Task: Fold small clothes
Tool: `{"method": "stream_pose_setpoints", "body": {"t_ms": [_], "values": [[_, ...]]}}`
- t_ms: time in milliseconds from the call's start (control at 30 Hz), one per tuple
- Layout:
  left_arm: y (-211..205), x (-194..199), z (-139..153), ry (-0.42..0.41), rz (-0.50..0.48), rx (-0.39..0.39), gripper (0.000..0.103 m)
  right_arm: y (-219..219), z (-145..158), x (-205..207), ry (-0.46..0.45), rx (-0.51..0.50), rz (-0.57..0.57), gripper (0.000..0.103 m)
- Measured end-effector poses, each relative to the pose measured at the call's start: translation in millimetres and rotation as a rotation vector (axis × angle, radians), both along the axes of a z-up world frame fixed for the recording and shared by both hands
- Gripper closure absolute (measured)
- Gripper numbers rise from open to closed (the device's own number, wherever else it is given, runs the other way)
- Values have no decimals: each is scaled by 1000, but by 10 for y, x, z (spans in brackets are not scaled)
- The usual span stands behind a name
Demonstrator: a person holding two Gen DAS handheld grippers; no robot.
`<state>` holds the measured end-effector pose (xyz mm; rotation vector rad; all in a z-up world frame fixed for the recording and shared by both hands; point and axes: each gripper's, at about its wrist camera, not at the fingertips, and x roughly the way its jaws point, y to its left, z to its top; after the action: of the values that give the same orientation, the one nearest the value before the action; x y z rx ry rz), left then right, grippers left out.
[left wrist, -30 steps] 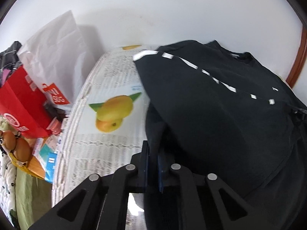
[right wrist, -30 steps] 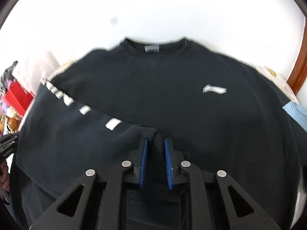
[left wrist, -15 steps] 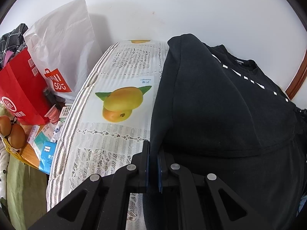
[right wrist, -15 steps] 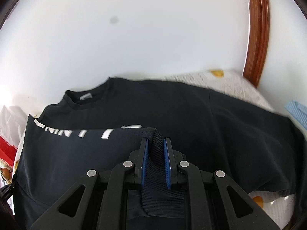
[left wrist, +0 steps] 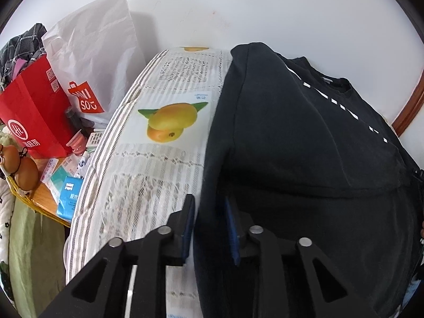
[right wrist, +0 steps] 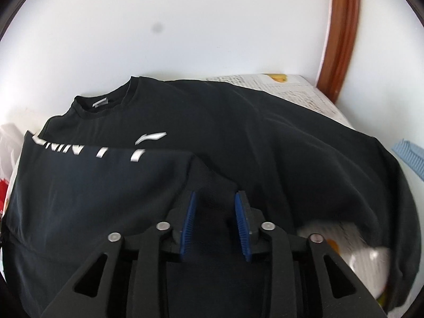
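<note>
A black sweatshirt [left wrist: 304, 143] with white lettering lies on a table covered by a fruit-print cloth [left wrist: 164, 143]. Its left sleeve is folded across the chest [right wrist: 100, 185]. My left gripper [left wrist: 208, 212] is open, its blue pads either side of the sweatshirt's left edge. My right gripper [right wrist: 214, 206] is open, with the ribbed sleeve cuff [right wrist: 212, 185] lying loose between its pads. The collar [right wrist: 106, 100] is at the far side by the wall.
A white shopping bag [left wrist: 92, 61] and a red bag [left wrist: 31, 116] stand left of the table, with eggs [left wrist: 23, 167] and small boxes below. A brown wooden frame [right wrist: 341, 26] rises at the right. A light blue cloth [right wrist: 408, 156] lies far right.
Both grippers have opened and let go of the sweatshirt. The sleeve, carried across the chest before, now lies on the body.
</note>
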<state>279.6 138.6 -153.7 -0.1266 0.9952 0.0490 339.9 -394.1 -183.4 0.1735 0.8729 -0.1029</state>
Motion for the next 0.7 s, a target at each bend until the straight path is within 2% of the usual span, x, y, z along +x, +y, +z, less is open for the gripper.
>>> {"method": "stream_pose_setpoints", "body": {"t_ms": [100, 133, 167, 367, 467, 633, 700], "values": [[-65, -131, 20, 1, -12, 11, 67, -143, 65, -333, -14, -21, -24, 42], [-90, -187, 22, -1, -17, 17, 62, -192, 83, -423, -27, -32, -34, 40], [-113, -236, 22, -6, -18, 25, 57, -310, 98, -590, -47, -62, -62, 40], [-252, -463, -65, 3, -10, 70, 56, -1086, 2, -1222, -26, -104, -224, 40], [-293, -538, -111, 4, -9, 74, 56, -1506, -153, -1495, 12, -63, -289, 40], [-284, -617, -126, -11, 0, 78, 56, -1822, -388, -1809, 41, -41, -306, 40], [-283, -635, -131, -15, 7, 91, 51, -1824, -441, -1850, 39, -41, -291, 40]]}}
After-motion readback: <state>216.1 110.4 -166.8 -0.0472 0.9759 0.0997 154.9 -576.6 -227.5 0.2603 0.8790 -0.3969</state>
